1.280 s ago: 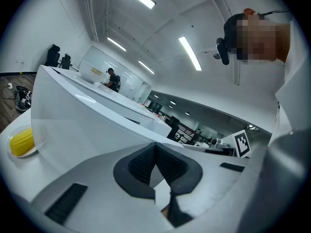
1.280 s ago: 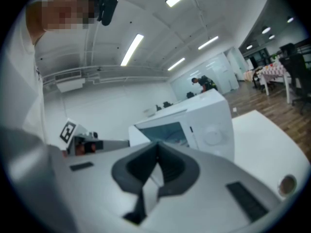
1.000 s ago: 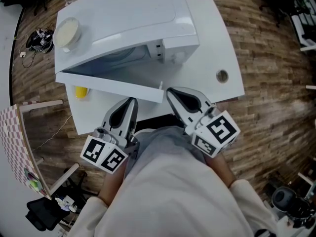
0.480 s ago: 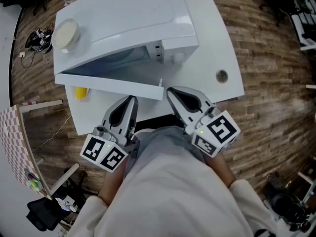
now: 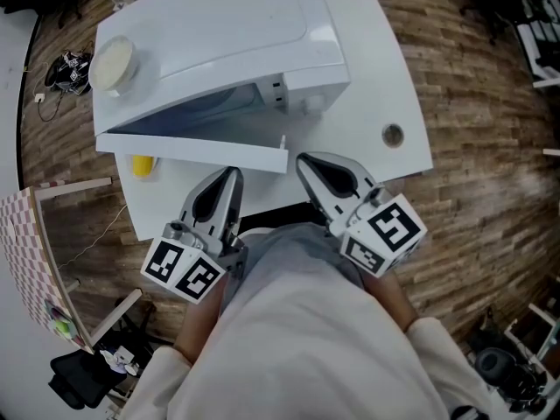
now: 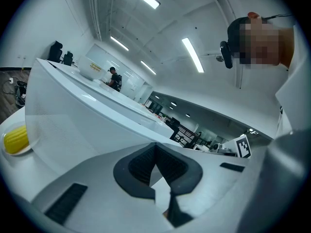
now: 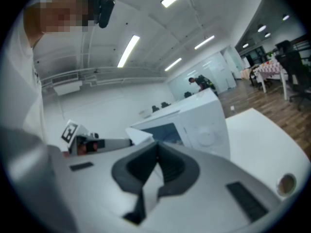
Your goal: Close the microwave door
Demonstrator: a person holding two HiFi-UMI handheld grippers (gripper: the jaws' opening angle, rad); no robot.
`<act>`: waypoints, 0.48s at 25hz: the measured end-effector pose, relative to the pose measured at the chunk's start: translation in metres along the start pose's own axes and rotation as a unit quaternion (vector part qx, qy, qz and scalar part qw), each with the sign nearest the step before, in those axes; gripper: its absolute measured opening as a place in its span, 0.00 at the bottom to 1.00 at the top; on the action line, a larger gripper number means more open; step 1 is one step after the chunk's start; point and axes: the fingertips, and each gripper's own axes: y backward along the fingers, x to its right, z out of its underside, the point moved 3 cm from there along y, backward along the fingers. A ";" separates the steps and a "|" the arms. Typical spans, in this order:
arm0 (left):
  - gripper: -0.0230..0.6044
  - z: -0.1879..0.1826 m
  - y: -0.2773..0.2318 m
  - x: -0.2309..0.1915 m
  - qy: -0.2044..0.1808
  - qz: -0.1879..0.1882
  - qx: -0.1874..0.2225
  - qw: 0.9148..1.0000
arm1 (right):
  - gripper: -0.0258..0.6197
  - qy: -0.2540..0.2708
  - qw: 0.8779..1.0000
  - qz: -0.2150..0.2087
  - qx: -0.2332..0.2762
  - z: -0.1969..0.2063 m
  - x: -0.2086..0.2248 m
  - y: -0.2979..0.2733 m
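Both my left gripper (image 5: pixel 229 175) and right gripper (image 5: pixel 304 161) are clenched on nothing. The microwave door (image 5: pixel 192 145) hangs open just beyond their fingertips. It looks light and rigid, so I'd push its free edge by my right fingertips.

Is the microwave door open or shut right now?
Open. The head view shows the door swung out from the microwave, leaving its cavity exposed behind it.
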 end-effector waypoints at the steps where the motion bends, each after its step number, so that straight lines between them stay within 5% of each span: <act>1: 0.06 0.000 -0.001 0.000 0.000 0.000 0.000 1.000 | 0.07 0.000 1.000 0.000 0.000 0.000 0.000 0.000; 12: 0.06 -0.004 -0.009 -0.001 0.004 0.006 -0.002 1.000 | 0.07 -0.008 1.000 0.002 0.003 -0.001 0.003 0.000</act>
